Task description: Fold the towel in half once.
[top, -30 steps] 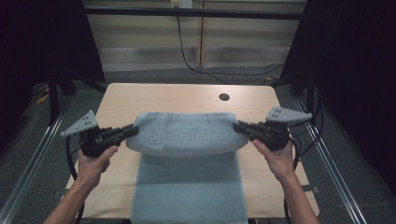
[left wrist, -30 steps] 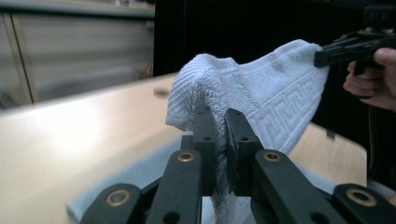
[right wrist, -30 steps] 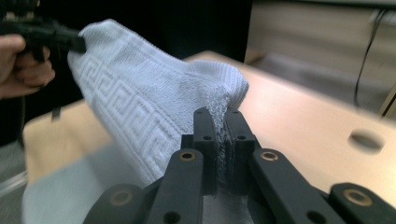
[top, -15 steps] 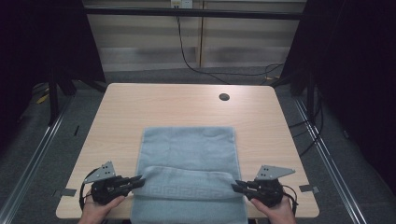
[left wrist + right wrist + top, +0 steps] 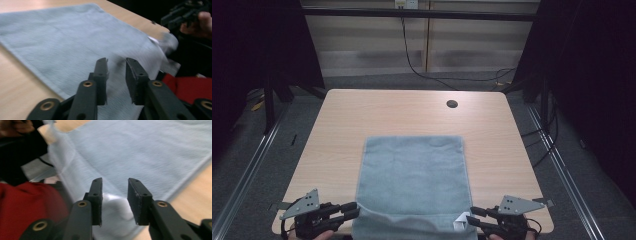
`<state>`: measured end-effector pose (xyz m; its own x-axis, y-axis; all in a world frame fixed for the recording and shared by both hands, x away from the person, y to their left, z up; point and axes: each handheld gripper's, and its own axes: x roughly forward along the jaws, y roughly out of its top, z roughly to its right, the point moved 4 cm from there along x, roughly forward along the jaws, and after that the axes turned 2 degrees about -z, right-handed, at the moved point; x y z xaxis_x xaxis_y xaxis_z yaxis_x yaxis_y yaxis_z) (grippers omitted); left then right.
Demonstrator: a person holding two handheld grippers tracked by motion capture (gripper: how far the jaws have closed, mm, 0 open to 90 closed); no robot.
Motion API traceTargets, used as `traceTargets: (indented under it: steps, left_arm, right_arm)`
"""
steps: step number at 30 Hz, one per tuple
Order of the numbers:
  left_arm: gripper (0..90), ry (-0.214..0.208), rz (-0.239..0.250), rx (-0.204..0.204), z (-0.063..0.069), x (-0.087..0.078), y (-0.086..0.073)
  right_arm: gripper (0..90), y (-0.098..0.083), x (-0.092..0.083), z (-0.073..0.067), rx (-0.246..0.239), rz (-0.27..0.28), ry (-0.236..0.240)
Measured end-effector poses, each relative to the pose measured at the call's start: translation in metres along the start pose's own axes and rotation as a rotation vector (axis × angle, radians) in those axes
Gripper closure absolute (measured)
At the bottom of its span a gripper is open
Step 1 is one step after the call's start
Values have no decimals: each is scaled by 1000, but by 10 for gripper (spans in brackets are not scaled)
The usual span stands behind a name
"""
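Grey terry towel spread flat on pale wood table.
Left gripper and right gripper have just been opening, black jaws parted, soft cloth loose between them.

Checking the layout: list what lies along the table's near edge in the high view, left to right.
Left claw → towel → white tag → right claw

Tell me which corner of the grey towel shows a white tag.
The near corner beside the right gripper: the white tag sticks up from the towel there. The other three corners show none.
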<state>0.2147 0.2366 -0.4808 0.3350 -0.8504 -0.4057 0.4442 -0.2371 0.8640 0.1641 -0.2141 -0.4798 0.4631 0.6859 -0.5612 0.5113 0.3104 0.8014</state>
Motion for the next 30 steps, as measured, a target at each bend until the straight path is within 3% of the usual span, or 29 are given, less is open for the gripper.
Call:
traceTargets:
  steps: [4,8,15,19,21,23,25,26,30]
  left_arm:
    - [701,61,-44,-14,-22,11,6]
    - [665,81,-72,-36,-42,24,12]
    - [589,122,-143,-47,-77,60,31]
    - [574,150,-160,-50,-96,82,46]
    - [573,142,-150,-78,-104,90,52]
    - [569,169,-167,-65,-115,100,55]
    - [572,181,-148,-87,-121,105,54]
    - [570,184,-161,-89,-122,108,51]
    - [570,205,-233,-25,-120,117,39]
  right_arm:
    - [600,11,7,14,10,-1,-16]
    - [574,21,23,31,27,-18,-14]
    - [548,48,60,61,24,-59,-11]
    - [539,64,85,82,25,-86,-29]
    - [532,69,95,90,37,-93,-28]
    - [529,73,107,100,46,-111,-40]
    - [526,75,117,108,54,-127,-55]
    - [525,75,120,112,63,-130,-60]
    - [519,67,133,123,96,-155,-84]
